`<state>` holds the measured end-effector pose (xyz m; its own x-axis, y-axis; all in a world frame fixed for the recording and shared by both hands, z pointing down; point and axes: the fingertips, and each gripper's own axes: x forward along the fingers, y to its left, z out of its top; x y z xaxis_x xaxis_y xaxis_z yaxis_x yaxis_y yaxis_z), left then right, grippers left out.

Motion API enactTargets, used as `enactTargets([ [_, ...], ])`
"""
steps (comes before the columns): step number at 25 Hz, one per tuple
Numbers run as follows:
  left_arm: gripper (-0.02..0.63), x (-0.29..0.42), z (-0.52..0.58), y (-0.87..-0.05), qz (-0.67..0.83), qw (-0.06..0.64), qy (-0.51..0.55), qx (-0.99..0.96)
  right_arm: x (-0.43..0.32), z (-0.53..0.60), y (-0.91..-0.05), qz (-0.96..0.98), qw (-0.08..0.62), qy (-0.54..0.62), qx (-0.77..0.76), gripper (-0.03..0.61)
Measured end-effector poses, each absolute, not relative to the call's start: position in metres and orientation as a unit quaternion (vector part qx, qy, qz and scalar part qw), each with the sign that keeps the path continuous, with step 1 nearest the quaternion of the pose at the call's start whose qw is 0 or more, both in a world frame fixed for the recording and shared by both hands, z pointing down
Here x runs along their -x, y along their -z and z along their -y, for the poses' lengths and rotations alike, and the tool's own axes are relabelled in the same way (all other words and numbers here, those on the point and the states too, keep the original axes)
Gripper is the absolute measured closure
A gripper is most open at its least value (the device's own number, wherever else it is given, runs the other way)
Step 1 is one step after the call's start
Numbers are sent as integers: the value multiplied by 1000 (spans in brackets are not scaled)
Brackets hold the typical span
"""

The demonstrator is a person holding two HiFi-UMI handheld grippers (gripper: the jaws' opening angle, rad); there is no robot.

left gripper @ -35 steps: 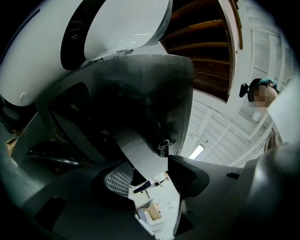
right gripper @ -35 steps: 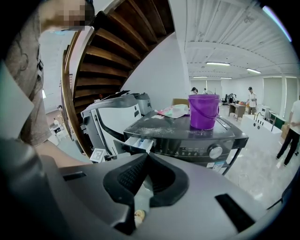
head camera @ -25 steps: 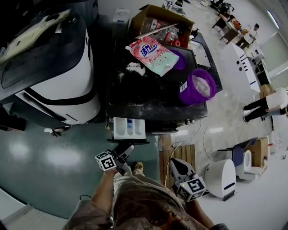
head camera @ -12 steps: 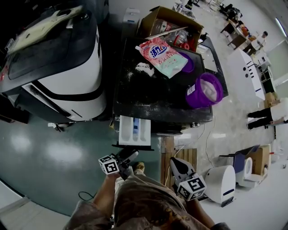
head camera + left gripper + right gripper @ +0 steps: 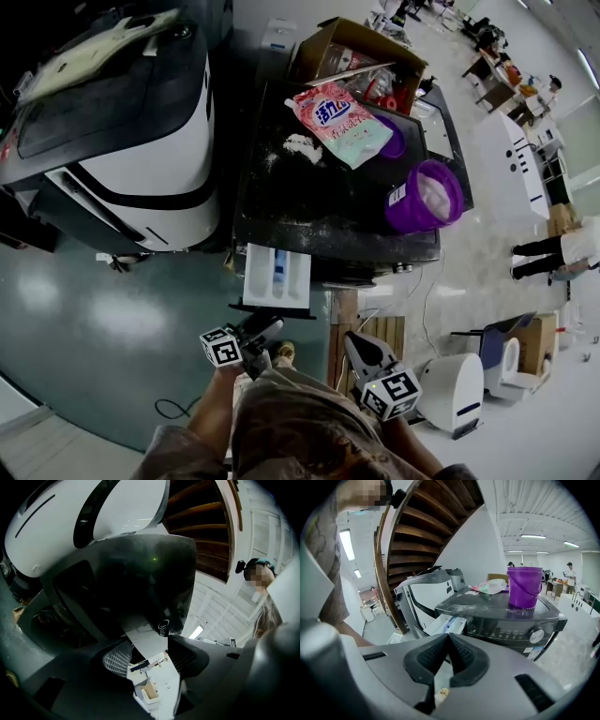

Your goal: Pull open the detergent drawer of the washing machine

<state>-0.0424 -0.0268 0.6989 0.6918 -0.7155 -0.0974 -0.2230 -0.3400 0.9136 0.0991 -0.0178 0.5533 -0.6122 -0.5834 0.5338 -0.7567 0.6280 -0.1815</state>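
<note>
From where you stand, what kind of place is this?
Probably an open-plan lab or workshop, not a home: a dark washing machine and a white machine stand on bare floor, with desks and people beyond.

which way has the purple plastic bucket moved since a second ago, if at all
No. In the head view the purple plastic bucket stands at the same front right corner of the dark washing machine top; only the camera shifted.

So the left gripper (image 5: pixel 265 326) and right gripper (image 5: pixel 354 342) look identical: matte grey shells, black ribbed pads (image 5: pixel 429 657), and a white cube (image 5: pixel 221 347) with black square markers on each. The person's wearing a brownish patterned short-sleeve tee (image 5: pixel 300 436).
</note>
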Motion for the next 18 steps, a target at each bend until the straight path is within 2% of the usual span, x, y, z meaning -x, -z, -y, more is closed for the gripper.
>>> enactTargets([
  [18,377,55,-5,-704,334,517,207,-760,-99,36,-553,886,186,-205,-373,575],
])
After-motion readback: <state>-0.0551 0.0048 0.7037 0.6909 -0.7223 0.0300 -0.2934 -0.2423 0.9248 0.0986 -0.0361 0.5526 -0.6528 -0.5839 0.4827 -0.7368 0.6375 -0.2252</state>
